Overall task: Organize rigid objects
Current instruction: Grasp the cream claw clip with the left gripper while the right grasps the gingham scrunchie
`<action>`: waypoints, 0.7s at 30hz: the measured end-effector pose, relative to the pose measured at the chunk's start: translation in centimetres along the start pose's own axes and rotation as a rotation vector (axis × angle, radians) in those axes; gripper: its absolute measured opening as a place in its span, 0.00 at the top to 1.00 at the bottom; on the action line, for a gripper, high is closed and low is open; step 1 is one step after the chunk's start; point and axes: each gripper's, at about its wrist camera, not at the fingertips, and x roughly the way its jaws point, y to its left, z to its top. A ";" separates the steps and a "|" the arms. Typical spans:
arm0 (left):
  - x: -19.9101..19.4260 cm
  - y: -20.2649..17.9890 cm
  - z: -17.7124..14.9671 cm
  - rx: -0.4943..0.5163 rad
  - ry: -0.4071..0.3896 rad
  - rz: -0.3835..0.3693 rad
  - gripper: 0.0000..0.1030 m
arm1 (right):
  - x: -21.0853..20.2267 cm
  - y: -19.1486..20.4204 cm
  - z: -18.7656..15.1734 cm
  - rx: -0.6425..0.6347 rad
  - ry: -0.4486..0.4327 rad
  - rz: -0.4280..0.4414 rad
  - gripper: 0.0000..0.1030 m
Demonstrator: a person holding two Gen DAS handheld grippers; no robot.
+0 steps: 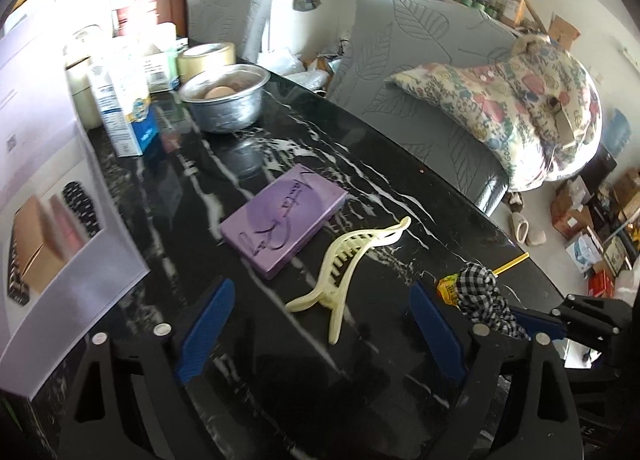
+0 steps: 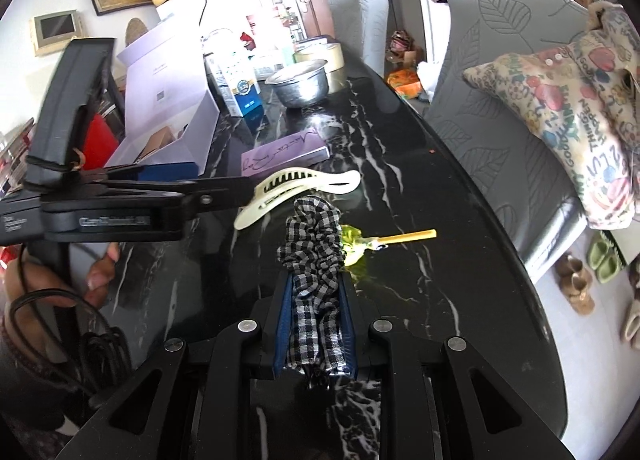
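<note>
A cream hair claw clip lies on the black marble table, just ahead of and between the fingers of my open left gripper. A purple box lies beyond it. My right gripper is shut on a black-and-white checked scrunchie and holds it over the table. A lollipop with a yellow stick lies just past the scrunchie. The clip, the purple box and my left gripper also show in the right wrist view.
A metal bowl holding an egg, a tape roll and a blue-and-white carton stand at the far end. A large white box lies on the left. Grey chairs and a floral cushion line the right edge.
</note>
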 end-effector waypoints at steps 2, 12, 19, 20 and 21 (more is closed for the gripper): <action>0.9 -0.4 0.2 0.018 0.011 -0.004 0.15 | -0.2 -0.2 0.0 0.004 -0.003 -0.002 0.79; 3.9 -1.6 0.1 0.103 0.066 0.047 0.58 | 0.0 -0.7 -0.4 0.019 0.017 -0.001 0.79; 3.1 -1.9 -0.3 0.104 0.066 0.079 0.80 | -0.1 -0.6 -0.6 0.021 0.013 0.028 0.79; 2.9 -1.7 -0.5 0.094 0.068 0.079 0.80 | 0.0 -0.5 -0.7 0.016 0.015 0.029 0.79; 2.6 -1.4 -0.8 0.082 0.069 0.080 0.80 | 0.1 -0.4 -0.7 0.013 0.017 0.032 0.79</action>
